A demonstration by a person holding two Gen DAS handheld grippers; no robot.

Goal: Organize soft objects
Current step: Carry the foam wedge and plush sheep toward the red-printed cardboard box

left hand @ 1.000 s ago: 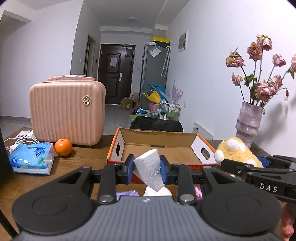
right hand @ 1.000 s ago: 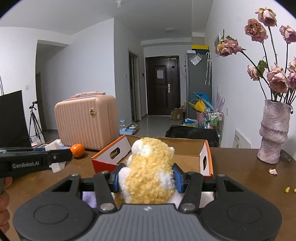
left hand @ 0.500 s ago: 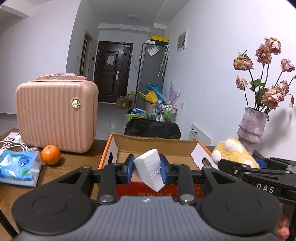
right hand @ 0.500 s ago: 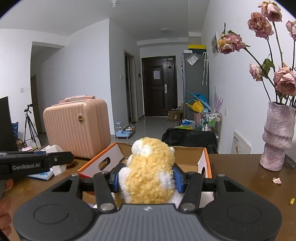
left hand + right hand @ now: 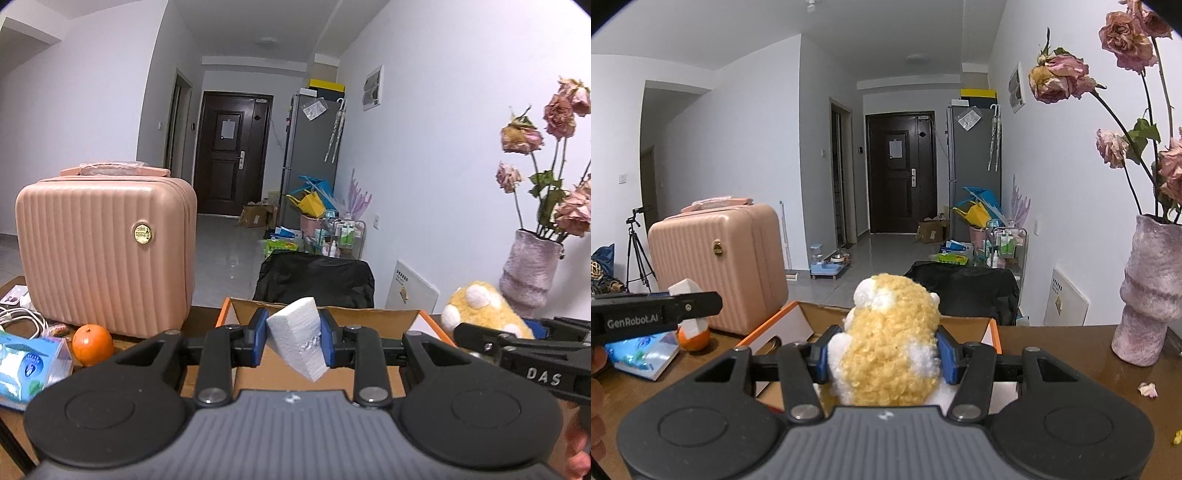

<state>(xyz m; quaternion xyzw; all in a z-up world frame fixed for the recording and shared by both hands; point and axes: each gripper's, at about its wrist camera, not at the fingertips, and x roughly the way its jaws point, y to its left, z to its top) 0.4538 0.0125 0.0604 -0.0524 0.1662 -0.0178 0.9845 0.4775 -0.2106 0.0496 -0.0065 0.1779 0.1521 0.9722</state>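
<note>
My left gripper [image 5: 293,341] is shut on a white foam wedge [image 5: 297,341], held above the near side of an open cardboard box [image 5: 332,319] with orange edges. My right gripper [image 5: 882,354] is shut on a yellow and white curly plush toy [image 5: 890,343], also over the box [image 5: 964,325]. In the left wrist view the plush [image 5: 480,314] and the right gripper's black body show at the right. In the right wrist view the left gripper's black finger and the foam wedge [image 5: 685,291] show at the left.
A pink ribbed suitcase [image 5: 103,247] stands on the brown table [image 5: 1063,347] left of the box, with an orange [image 5: 92,343] and a blue tissue pack [image 5: 29,365] beside it. A purple vase [image 5: 1152,291] of dried roses stands at the right. A black bag [image 5: 314,277] lies beyond the table.
Both grippers have moved forward toward the box, carrying the foam wedge and the plush. The box now lies right under the fingers, and the suitcase and vase look nearer.
</note>
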